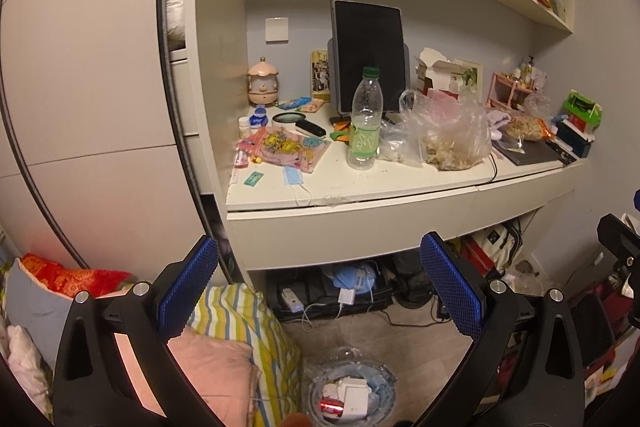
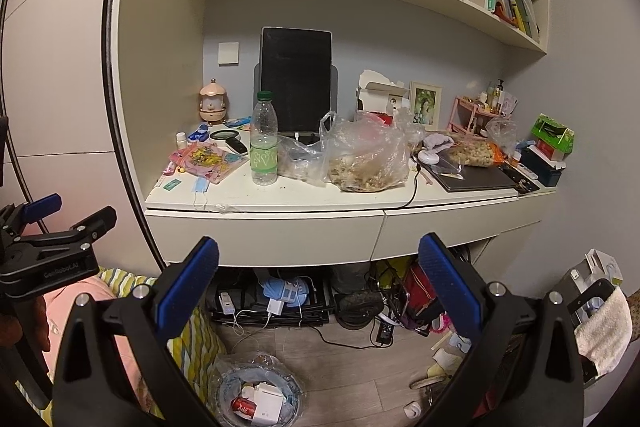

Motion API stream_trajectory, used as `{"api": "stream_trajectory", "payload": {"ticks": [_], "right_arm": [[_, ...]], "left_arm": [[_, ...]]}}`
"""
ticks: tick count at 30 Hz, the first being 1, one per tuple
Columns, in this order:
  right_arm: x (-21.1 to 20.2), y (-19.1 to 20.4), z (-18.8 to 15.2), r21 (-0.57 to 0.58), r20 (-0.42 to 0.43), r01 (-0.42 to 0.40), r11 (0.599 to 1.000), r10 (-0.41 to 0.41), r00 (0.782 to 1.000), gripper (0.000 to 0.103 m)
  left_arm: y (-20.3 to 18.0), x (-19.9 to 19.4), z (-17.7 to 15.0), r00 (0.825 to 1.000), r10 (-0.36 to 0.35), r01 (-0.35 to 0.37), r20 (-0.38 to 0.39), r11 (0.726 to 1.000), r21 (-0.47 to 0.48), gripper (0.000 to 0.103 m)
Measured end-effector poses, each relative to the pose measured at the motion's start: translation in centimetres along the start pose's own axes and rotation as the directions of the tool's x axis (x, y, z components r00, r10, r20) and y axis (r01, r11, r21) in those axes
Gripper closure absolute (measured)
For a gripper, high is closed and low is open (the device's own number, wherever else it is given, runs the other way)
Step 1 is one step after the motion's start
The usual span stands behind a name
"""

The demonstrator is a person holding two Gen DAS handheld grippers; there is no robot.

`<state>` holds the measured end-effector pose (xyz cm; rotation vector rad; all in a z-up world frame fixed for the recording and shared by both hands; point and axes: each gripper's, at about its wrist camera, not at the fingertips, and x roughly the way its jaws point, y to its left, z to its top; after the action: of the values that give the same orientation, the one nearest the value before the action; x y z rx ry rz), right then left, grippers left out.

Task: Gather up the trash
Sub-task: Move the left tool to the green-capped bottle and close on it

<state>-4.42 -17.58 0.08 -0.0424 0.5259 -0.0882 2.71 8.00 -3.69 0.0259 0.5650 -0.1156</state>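
- A cluttered white desk [image 2: 304, 199] carries the likely trash: a nearly empty clear plastic bottle [image 2: 264, 145] with a green cap and label stands upright near the middle of the front edge, with crumpled plastic bags [image 2: 368, 157] of scraps touching or just beside its right side.
- A blue face mask [image 2: 200, 187] lies at the front-left corner, its ear loop hanging over the edge.
- On the floor below, a lined trash bin [image 2: 256, 397] already holds a red can and white packaging.
- Risk: the bottle looks light and tall, so a glancing finger would probably tip it toward the bags or off the front edge.
- Risk: the thin bags could tear or spill scraps if pinched low.
- Risk: a black cable [image 2: 414, 187] runs over the front edge beside the bags and might snag.
- The left gripper [image 1: 320, 291] and right gripper [image 2: 318, 291] are both held level, well short of the desk, facing it, fingers spread apart and holding nothing.
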Motion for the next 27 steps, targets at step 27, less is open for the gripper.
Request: {"api": "stream_trajectory", "payload": {"ticks": [27], "right_arm": [[24.3,-8.6,10.8,-0.029,-0.023,-0.264,0.964,0.263,0.965,0.006]], "left_arm": [[-11.3,22.8,12.1,0.997,0.07,-0.071,0.011,0.997,0.043,0.005]]}}
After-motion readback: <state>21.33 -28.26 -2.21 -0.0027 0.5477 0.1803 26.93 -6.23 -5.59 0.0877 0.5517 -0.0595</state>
